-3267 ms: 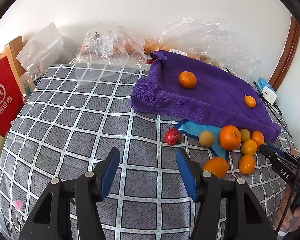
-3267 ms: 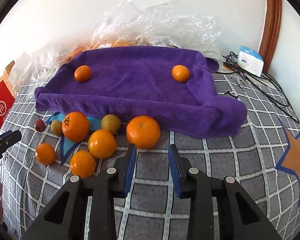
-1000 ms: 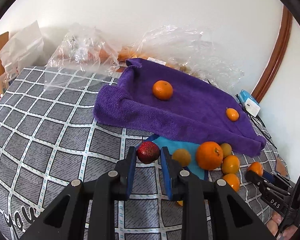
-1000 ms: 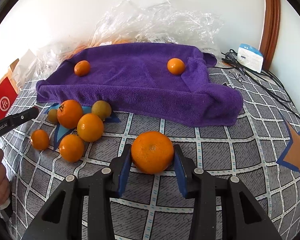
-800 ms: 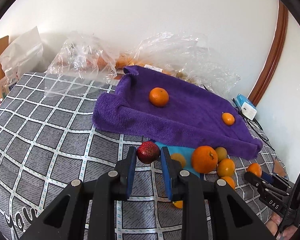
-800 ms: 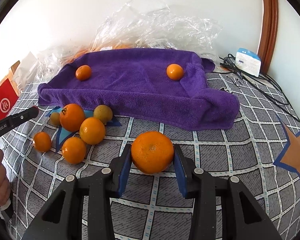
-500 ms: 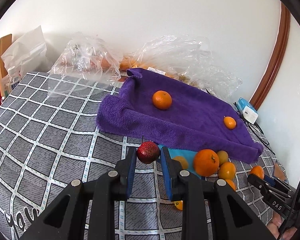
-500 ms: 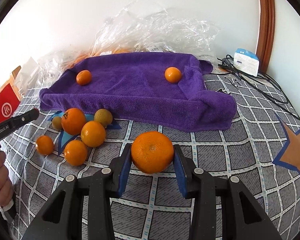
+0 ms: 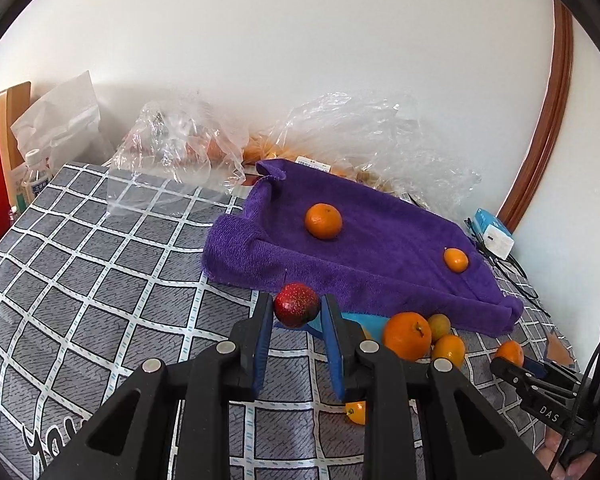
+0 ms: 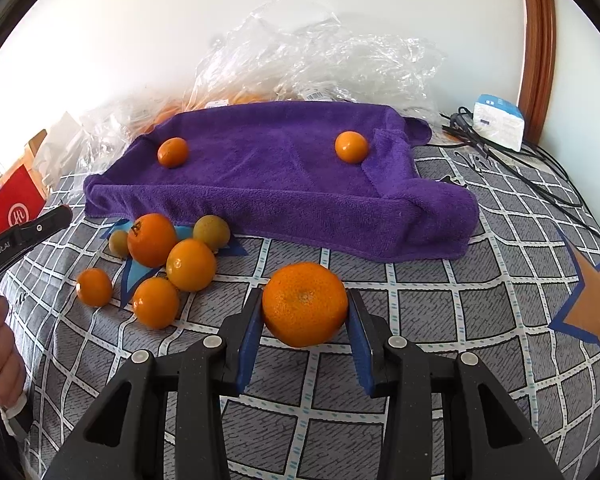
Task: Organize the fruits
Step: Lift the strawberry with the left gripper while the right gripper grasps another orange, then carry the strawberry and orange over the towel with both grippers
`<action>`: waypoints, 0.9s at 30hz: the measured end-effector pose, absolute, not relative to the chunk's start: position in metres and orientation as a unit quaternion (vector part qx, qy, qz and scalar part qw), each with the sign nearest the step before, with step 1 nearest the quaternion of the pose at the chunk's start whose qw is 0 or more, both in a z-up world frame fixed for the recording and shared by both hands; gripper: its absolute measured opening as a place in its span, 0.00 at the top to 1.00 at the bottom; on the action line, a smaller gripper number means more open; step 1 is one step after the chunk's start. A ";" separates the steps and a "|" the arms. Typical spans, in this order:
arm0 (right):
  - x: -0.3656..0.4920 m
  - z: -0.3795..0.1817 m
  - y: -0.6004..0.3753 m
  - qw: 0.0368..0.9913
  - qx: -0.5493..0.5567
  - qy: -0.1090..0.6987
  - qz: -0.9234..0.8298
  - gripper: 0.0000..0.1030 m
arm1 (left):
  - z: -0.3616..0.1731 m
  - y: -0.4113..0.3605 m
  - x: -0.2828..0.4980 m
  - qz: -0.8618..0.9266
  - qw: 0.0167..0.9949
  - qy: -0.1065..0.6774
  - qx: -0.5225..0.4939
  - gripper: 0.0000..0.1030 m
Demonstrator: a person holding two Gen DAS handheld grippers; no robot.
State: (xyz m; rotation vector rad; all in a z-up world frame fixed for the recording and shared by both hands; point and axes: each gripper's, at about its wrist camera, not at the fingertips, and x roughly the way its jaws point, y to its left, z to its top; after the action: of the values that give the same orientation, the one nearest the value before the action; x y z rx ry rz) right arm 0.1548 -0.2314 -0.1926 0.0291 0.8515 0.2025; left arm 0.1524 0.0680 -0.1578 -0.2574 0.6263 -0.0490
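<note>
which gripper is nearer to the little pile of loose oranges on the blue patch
Hard to call. The left gripper, shut on a red fruit, sits just left of the pile. The right gripper, shut on a big orange, sits just right of it.

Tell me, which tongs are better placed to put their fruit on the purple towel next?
Probably the left tongs: their red fruit hangs right at the purple towel edge. The right tongs hold their orange farther back.
</note>
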 end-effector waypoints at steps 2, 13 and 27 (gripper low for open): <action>0.154 -0.189 -0.233 0.906 0.018 0.411 0.096 0.61 | -0.158 0.068 0.153 -0.013 0.942 0.311 -0.122 0.77; 0.158 -0.155 -0.238 0.922 0.022 0.377 0.090 0.61 | -0.133 0.072 0.149 0.010 0.944 0.313 -0.105 0.77; 0.194 -0.116 -0.250 0.936 0.047 0.342 0.073 0.61 | -0.076 0.079 0.182 0.039 0.956 0.273 -0.102 0.77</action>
State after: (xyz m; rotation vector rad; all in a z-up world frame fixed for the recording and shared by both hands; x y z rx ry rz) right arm 0.1940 -0.2505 -0.1157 0.0962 0.6988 0.1496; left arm 0.1822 0.0786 -0.0763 -0.2069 0.5535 0.0797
